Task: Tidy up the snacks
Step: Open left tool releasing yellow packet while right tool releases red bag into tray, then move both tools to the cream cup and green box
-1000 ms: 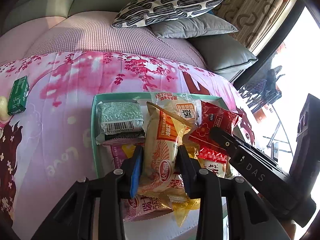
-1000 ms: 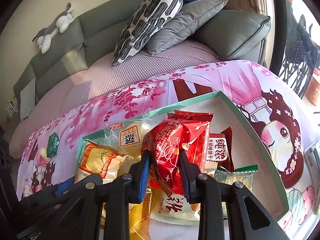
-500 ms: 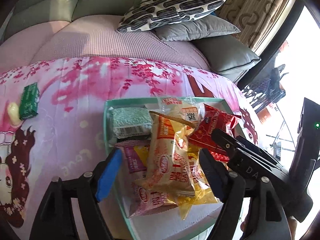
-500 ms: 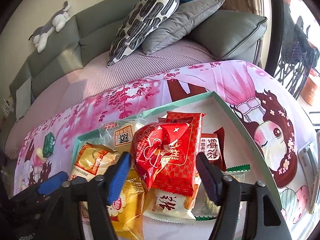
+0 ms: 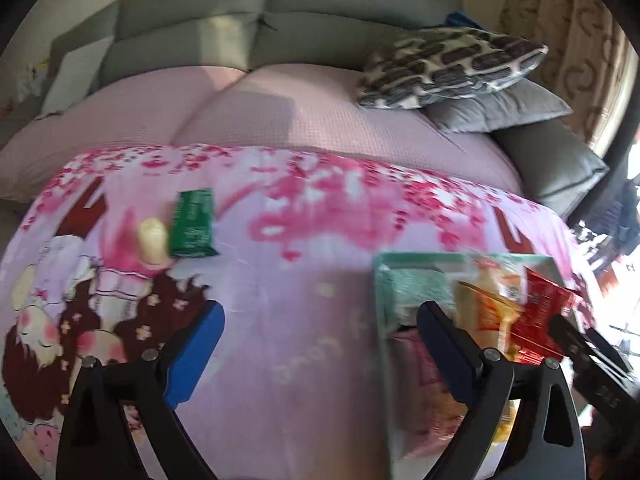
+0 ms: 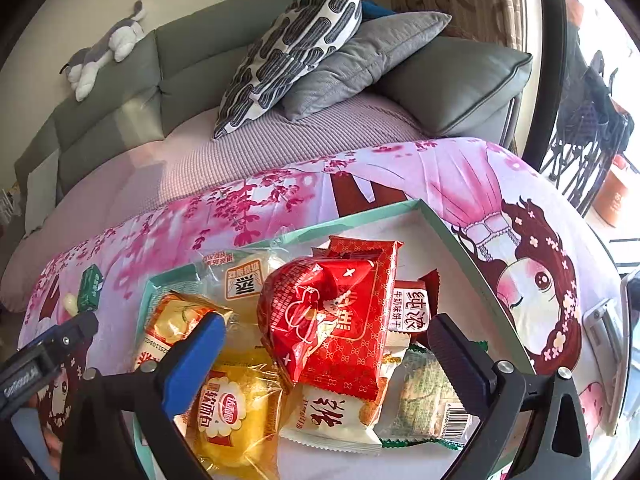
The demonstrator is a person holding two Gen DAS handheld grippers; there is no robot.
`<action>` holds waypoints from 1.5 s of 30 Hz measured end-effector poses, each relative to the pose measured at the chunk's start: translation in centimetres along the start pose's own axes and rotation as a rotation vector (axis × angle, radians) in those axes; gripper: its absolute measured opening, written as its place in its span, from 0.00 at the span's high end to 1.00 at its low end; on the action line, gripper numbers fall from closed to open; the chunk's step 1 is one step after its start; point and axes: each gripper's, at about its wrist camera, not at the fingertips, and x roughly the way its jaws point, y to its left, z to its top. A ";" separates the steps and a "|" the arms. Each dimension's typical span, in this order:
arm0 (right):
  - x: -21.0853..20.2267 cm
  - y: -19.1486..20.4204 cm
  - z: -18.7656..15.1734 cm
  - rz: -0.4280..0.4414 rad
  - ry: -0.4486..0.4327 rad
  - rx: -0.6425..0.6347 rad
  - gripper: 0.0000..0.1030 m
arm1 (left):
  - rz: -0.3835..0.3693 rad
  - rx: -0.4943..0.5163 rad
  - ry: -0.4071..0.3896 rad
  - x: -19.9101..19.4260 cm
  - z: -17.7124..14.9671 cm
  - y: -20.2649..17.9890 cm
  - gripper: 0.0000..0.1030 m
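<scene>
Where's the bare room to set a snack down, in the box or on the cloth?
In the box, only the far right corner is bare, between the red packet and the rim; elsewhere packets overlap. On the pink cloth, the stretch between the green packet and the box is free.

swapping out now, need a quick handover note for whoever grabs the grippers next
Left gripper: open, empty, over the cloth left of the tray.
Right gripper: open, empty, over the tray, red pack lying between its fingers.
Done: most snacks are piled in the tray.
Left: green pack and yellow piece lie on the cloth outside the tray; probably fetch them next, left gripper is nearer.
</scene>
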 end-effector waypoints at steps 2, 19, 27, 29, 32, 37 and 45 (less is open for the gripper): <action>-0.3 0.4 0.1 -0.002 -0.013 -0.014 0.00 | 0.042 -0.009 -0.014 0.0 0.1 1.0 0.05; -3.6 7.2 1.4 0.105 -0.106 -0.134 0.00 | 0.174 -0.170 -0.132 -1.9 1.3 9.7 0.05; -2.3 15.0 1.3 0.256 -0.060 -0.247 0.00 | 0.181 -0.240 -0.127 -1.1 1.5 13.7 0.05; -1.4 16.8 1.2 0.288 -0.039 -0.264 0.00 | 0.184 -0.246 -0.100 -0.3 1.6 14.5 0.05; 0.2 19.3 1.1 0.310 -0.015 -0.285 0.00 | 0.195 -0.248 -0.072 0.9 1.5 15.7 0.05; 3.4 22.8 1.5 0.346 0.035 -0.299 0.00 | 0.185 -0.230 -0.015 3.2 1.5 16.7 0.05; 9.9 27.8 2.1 0.361 0.166 -0.310 0.00 | 0.168 -0.193 0.031 5.9 1.8 17.9 0.05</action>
